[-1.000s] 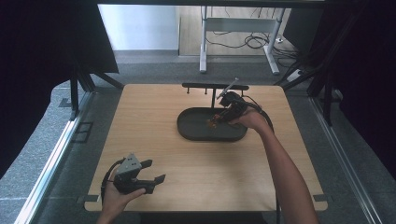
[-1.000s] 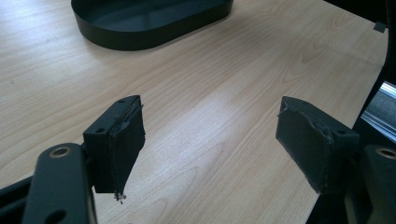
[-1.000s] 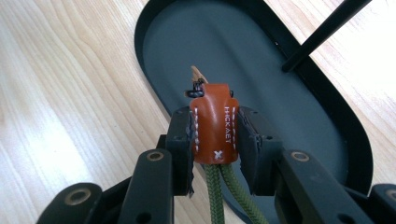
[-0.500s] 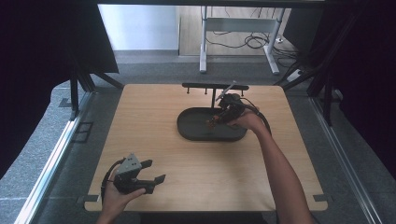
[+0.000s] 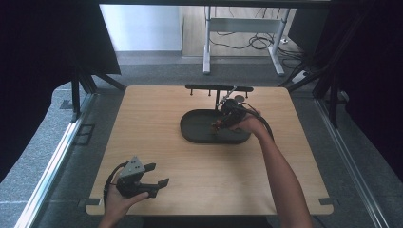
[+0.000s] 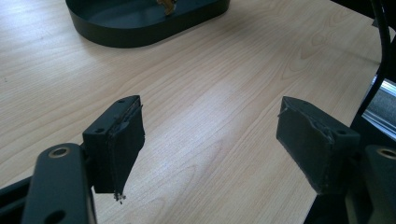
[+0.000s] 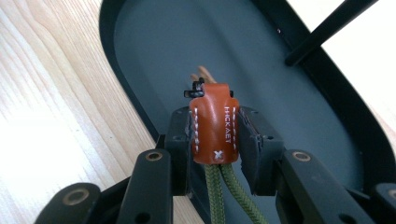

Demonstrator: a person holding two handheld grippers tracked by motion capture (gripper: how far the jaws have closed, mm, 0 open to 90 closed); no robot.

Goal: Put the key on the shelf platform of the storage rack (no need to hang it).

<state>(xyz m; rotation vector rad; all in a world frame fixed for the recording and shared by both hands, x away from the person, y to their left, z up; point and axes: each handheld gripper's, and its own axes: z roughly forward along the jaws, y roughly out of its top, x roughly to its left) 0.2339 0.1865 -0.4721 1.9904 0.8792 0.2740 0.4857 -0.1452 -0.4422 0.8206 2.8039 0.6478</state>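
Observation:
My right gripper (image 7: 215, 135) is shut on a small orange-brown leather fob (image 7: 214, 121) with white stitching; two green cords (image 7: 224, 196) run from the fob back toward the camera. It hangs over the right part of a dark oval tray (image 7: 177, 56). From above, that gripper (image 5: 222, 121) sits over the tray (image 5: 197, 130), a little of the orange fob (image 5: 215, 126) showing at its tip. My left gripper (image 5: 157, 175) rests low at the table's near left, open. Its fingers (image 6: 116, 135) stand wide apart over bare wood, with the tray (image 6: 140, 28) far ahead.
A thin black rack (image 5: 218, 88) on short legs stands just behind the tray; one of its rods (image 7: 327, 30) crosses above the tray's rim. The wooden table (image 5: 157, 118) stretches bare between the two grippers. Metal rails run along both sides of the table.
My right gripper, with the fob in it, has shifted slightly down and left over the tray. The left gripper has stayed where it was.

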